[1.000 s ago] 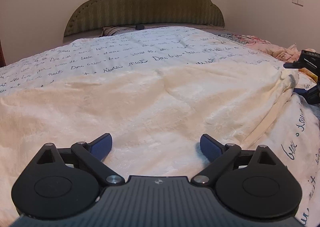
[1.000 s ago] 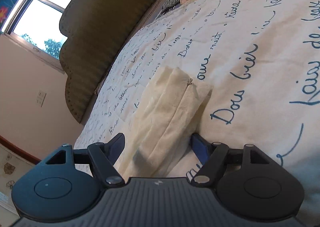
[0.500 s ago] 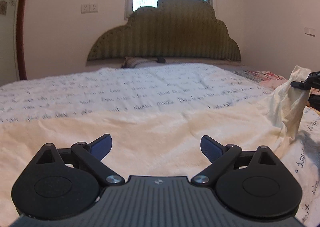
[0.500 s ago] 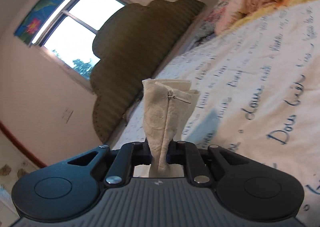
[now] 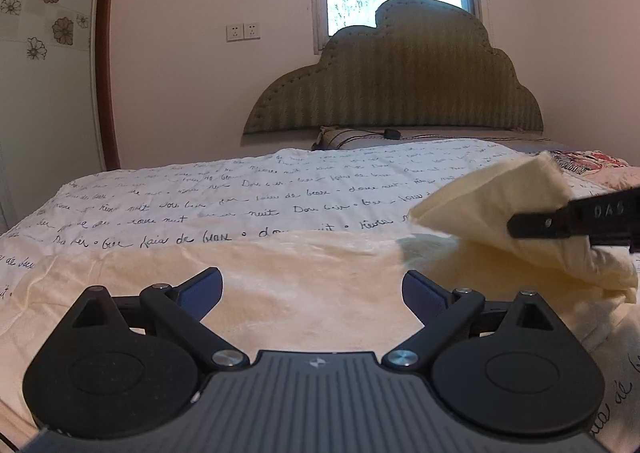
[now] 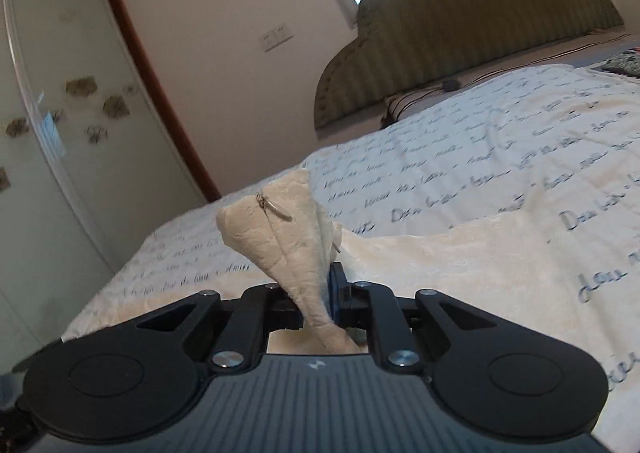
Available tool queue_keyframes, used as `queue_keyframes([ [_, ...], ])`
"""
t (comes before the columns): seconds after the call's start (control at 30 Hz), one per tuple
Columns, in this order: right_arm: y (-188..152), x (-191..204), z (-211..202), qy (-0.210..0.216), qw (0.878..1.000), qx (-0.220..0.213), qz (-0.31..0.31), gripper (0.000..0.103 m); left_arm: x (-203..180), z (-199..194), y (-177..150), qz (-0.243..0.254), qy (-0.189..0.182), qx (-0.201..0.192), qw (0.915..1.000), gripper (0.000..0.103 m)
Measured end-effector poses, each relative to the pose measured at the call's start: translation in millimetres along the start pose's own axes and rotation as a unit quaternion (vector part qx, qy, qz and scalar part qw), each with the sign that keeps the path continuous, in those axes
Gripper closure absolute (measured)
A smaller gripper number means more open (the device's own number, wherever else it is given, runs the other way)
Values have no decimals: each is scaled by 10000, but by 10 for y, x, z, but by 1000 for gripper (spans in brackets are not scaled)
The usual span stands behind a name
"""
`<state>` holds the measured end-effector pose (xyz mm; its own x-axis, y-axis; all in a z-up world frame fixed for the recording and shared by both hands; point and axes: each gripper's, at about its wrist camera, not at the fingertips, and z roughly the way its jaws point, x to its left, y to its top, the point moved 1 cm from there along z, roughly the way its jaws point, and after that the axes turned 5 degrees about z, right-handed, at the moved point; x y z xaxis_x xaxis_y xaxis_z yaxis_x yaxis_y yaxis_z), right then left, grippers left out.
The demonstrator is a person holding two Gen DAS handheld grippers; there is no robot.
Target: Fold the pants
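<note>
A: Left gripper (image 5: 312, 291)?
B: Jaws spread wide, holding nothing; cream pants (image 5: 304, 293) lie flat on the bed (image 5: 168, 189) directly ahead and beneath it.
A: Right gripper (image 6: 316, 293)?
B: Clamped on the pants' zippered end (image 6: 280, 229), raised clear of the bed ahead, likely so it can fold across.

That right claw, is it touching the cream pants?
Touching. The right wrist view shows the right gripper pinched shut on the cream pants.
</note>
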<state>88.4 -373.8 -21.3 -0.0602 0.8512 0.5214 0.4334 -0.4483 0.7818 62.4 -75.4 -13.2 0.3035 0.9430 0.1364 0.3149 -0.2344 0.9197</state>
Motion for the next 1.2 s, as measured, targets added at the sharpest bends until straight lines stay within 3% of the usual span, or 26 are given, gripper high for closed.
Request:
queue_keyframes([
  [0.13,-258,395,208,-69,9964,349,-773,91,121,6,16,-192,190,8,9996,5],
  [0.23,-440,691,350,-327,9855,586,-1555,86,196,40,30,-376,215,125,9990,5],
  [0.3,-578,820,496,-646,9717,914,-2078,70,249,64,37,-534,191,242,9981,5],
  [0.37,-705,917,508,-653,9616,1050,-2449,53,310,108,59,-644,110,357,9972,5],
  [0.47,-680,1056,236,-279,9549,918,-2808,51,353,149,122,-666,8,461,9967,5],
  [0.57,-467,939,-156,47,9630,677,-2608,53,312,215,226,-585,-131,462,9971,5],
  [0.63,-335,763,-287,-155,9691,549,-2399,53,231,279,304,-536,-183,446,9974,5],
  [0.7,-263,532,-281,-322,9757,612,-2079,45,134,337,375,-501,-161,410,9978,5],
  [0.73,-264,442,-242,-392,9793,714,-1855,35,80,348,402,-474,-126,350,9982,5],
  [0.8,-362,363,-96,-268,9838,930,-1510,35,7,375,445,-400,17,277,9988,5],
  [0.87,-547,486,-11,-151,9807,1042,-1646,34,-11,408,480,-417,108,335,9985,5],
  [0.93,-713,705,53,-135,9695,1118,-2178,30,16,439,517,-527,-121,474,9974,5],
  [1.03,-737,883,-20,267,9545,1253,-2692,31,28,491,544,-412,-442,680,9959,5],
  [1.1,-561,813,-168,457,9624,1055,-2460,31,5,535,522,-251,-330,792,9960,5],
  [1.2,-205,551,-296,155,9837,582,-1694,31,70,558,472,-405,-26,867,9954,5],
])
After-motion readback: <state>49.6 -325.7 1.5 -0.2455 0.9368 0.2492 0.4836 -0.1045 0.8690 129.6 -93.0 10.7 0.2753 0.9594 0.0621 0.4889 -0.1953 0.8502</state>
